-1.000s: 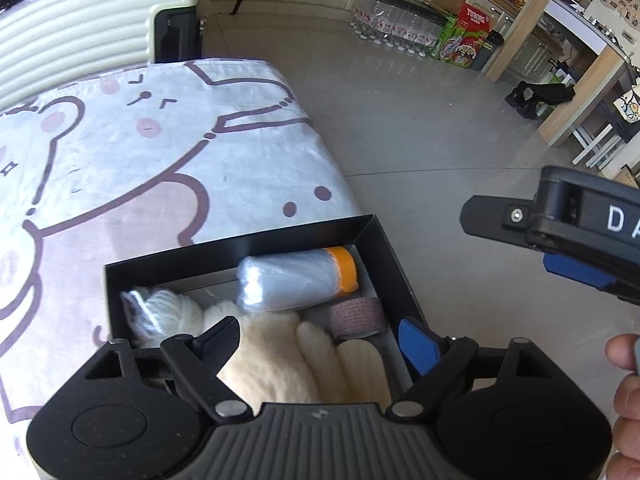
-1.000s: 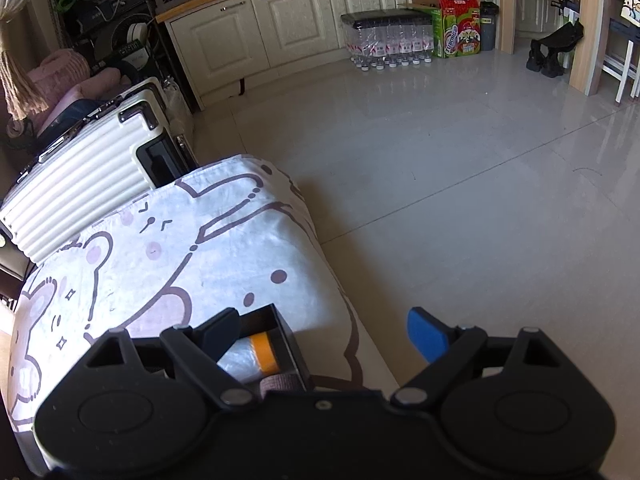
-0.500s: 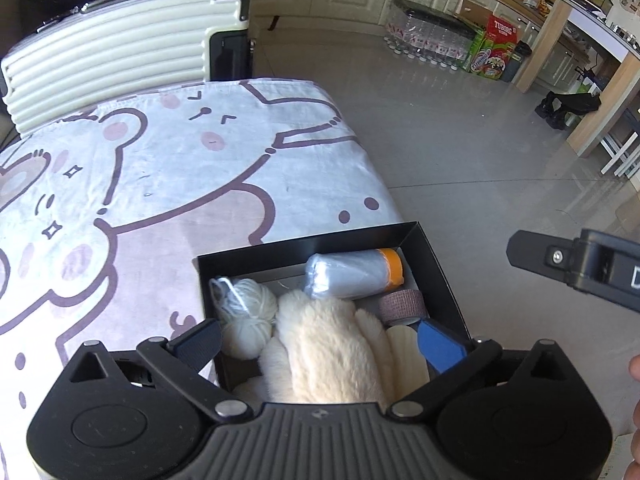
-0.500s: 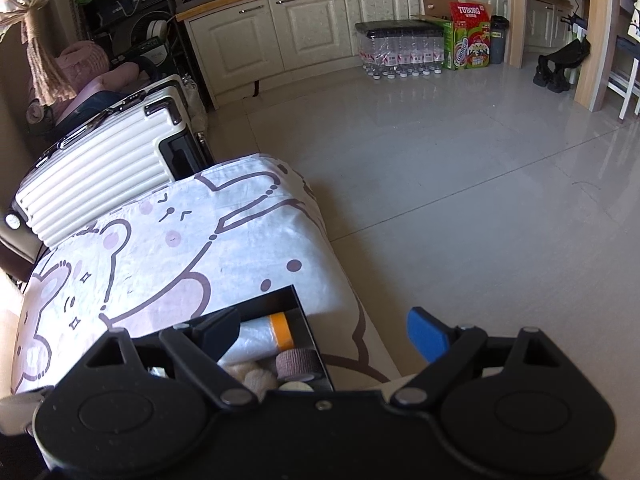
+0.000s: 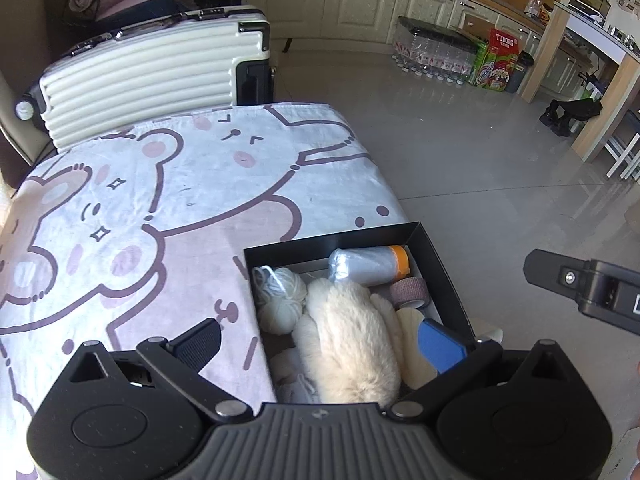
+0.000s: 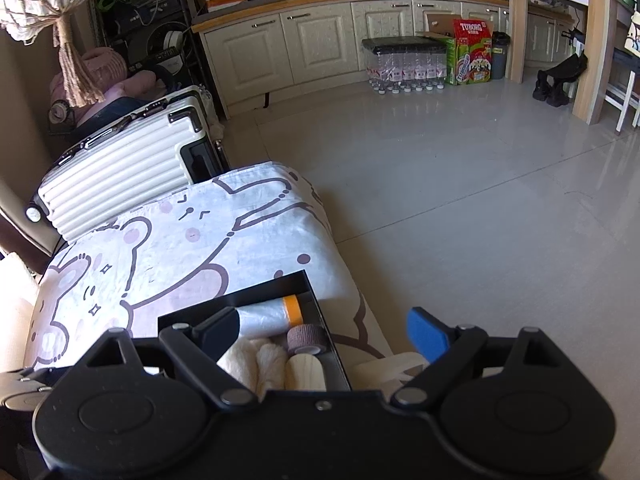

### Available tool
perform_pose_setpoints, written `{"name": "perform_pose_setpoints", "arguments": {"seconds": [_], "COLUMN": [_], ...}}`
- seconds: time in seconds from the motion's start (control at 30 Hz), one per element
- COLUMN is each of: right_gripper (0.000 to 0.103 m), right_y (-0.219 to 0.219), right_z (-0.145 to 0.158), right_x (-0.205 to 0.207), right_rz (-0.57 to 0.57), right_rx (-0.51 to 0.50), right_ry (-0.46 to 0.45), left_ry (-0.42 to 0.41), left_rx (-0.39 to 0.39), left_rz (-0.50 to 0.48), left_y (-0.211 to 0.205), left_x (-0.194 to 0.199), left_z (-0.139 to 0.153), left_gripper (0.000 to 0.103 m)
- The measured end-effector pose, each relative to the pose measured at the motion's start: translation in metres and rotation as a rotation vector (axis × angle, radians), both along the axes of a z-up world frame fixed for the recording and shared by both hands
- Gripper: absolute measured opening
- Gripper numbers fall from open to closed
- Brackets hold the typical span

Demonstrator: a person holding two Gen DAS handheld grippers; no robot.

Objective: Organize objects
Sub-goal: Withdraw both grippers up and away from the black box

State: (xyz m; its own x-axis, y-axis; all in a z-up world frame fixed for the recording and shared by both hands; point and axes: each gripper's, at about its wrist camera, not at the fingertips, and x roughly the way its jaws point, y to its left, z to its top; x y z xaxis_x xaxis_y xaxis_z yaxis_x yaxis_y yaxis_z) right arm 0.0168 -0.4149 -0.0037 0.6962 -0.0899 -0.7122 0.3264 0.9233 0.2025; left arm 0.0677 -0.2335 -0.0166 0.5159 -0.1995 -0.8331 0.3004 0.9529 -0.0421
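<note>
Hovering above the black box [image 5: 448, 264], the left tool [image 5: 320, 340] has its jaws spread as wide as they go, one dark finger over the cartoon-bear cloth [image 5: 160, 200] just left of the box and the blue-padded finger over the box's right side, with nothing gripped between them. The box sits at the corner of the cloth-covered desk nearest the tiled floor [image 5: 480, 152]. Inside it, a grey roll with an orange end [image 5: 366, 266] lies along the far wall; a ball of cream yarn [image 5: 280, 296] sits in the far left corner; a fluffy cream plush piece [image 5: 352, 340] fills the middle; a small pinkish-brown bandage roll [image 5: 410, 292] stands against the right wall, with a pale wooden disc [image 5: 412, 320] just nearer than it.

Seen from the right wrist camera, the right tool [image 6: 320, 332] is also wide open and empty, its dark finger over the box [image 6: 320, 312] and its blue finger out past the box's right wall, above the desk edge. Its outer casing shows at the right of the box in the left wrist view [image 5: 592, 292].

Beyond the desk, on the side of the box away from the tools, a ribbed white suitcase [image 5: 140, 80] lies on its side, and cream kitchen cabinets [image 6: 296, 48] line the far wall.
</note>
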Motion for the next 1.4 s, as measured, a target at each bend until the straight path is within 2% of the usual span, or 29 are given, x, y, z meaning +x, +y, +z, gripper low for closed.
{"name": "perform_pose_setpoints", "arguments": {"seconds": [0.37,0.7,1.17,1.4], "right_gripper": [0.096,0.098,0.103,0.103], "right_y": [0.014,0.025,0.029,0.029], "right_z": [0.013,0.016,0.016,0.017], "right_x": [-0.029,-0.039,-0.048,-0.053], "right_rz": [0.025,0.055,0.057,0.048], "right_rx": [-0.066,-0.146,-0.182,-0.187], "right_ry": [-0.006,0.029,0.065,0.074], "left_ry": [-0.062,-0.135,-0.153,-0.145], "left_rx": [0.028,0.09,0.031,0.056], "left_rz": [0.054,0.046,0.068,0.053], "left_y": [0.031,0.044,0.055,0.056], "left_x": [-0.024,-0.037,-0.052,-0.057], "left_z": [0.025,0.038,0.049,0.049], "left_gripper": [0.103,0.103,0.103,0.103]}}
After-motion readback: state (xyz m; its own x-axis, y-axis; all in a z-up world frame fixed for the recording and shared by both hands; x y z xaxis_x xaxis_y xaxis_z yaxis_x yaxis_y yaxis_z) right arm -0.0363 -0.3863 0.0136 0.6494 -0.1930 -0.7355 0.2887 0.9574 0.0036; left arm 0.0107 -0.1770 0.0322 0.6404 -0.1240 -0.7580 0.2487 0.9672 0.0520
